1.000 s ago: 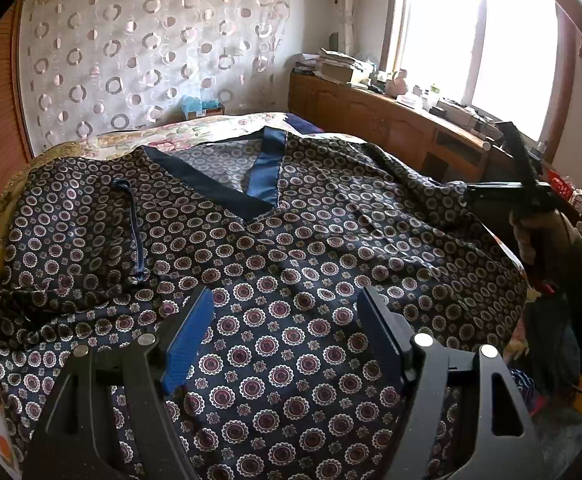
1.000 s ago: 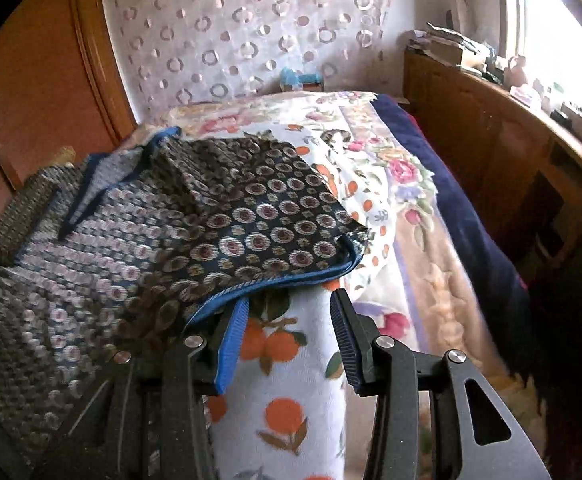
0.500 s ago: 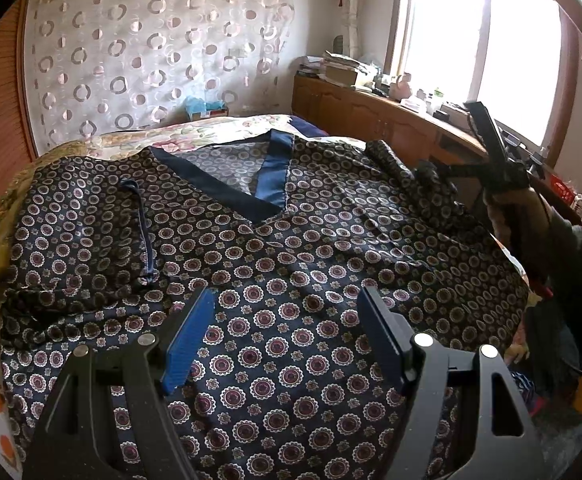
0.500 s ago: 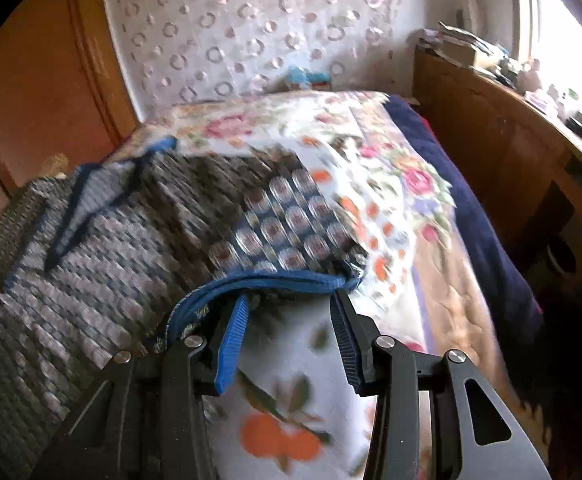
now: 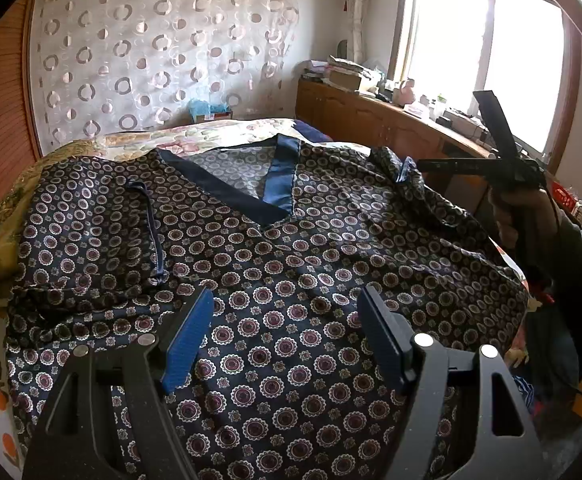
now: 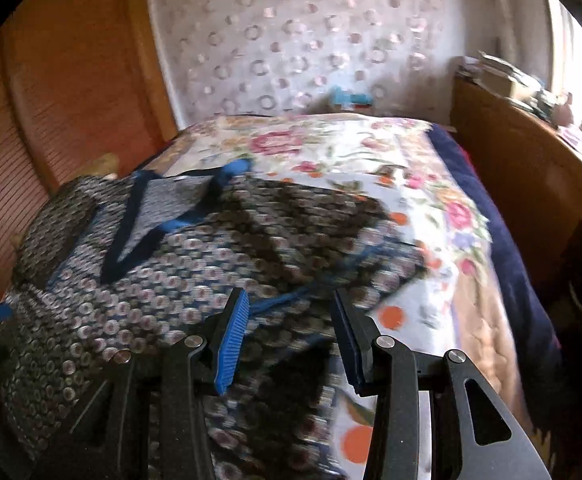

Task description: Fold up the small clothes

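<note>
Shirt [image 5: 291, 280]: spread flat on bed [image 6: 371, 152].
Left gripper [image 5: 287, 344]: jaws wide, empty.
Right gripper [image 6: 291, 344]: jaws apart, over right sleeve [image 6: 331, 240], grip unclear.
Risk: sleeve slipping free, fold bunching.

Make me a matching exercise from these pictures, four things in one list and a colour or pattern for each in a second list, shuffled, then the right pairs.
Things:
1. shirt
2. neckband
3. curtain
4. cabinet

Descriptions:
A. brown wood
B. plain blue
C. pale with ring shapes
D. dark with small round medallions

Pairs: 1-D, 2-B, 3-C, 4-A
</note>
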`<state>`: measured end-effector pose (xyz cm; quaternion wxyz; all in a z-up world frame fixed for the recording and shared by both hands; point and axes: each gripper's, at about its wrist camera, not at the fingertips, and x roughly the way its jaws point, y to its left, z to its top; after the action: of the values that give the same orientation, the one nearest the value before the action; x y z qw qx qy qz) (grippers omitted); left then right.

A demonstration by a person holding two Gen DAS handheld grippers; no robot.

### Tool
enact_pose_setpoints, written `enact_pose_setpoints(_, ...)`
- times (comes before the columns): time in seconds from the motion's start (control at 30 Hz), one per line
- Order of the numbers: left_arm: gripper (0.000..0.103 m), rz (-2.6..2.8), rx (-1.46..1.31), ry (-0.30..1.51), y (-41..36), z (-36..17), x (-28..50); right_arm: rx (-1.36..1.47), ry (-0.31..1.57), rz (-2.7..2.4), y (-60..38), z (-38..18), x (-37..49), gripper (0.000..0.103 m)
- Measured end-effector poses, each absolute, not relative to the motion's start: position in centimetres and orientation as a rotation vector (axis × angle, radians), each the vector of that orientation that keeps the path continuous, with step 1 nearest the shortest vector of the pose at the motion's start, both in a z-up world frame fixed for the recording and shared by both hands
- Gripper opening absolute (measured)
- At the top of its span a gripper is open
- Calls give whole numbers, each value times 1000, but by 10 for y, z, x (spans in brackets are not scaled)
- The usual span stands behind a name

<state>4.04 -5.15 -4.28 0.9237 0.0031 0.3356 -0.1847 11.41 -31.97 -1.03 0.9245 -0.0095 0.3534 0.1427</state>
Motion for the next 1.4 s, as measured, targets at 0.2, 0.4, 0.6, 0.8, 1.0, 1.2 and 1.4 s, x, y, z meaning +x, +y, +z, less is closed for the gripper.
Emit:
enact_pose_setpoints(0.2, 75, -380, 6, 692, -51, -44, 41, 100, 752, 198, -346, -17, 136, 60)
enact_pose_setpoints(0.4, 75, -373, -1, 695, -48, -45, 41, 154, 850, 169, -343, -40, 173, 57)
enact_pose_setpoints(0.6, 75, -367, -8, 695, -45, -47, 41, 44, 772, 246, -318, -19, 189, 7)
enact_pose_setpoints(0.8, 75, -362, -13, 694, -41, -47, 41, -55, 716, 359, -266, 8, 189, 7)
enact_pose_setpoints(1.0, 75, -348, -27, 686, -32, -46, 40, -124, 692, 347, -249, 15, 180, 62)
enact_pose_setpoints(1.2, 75, -329, -32, 679, -23, -45, 42, -204, 736, 280, -263, -4, 162, 62)
enact_pose_setpoints(1.4, 75, -290, -49, 684, -7, -45, 46, -208, 823, 221, -279, -36, 160, 62)
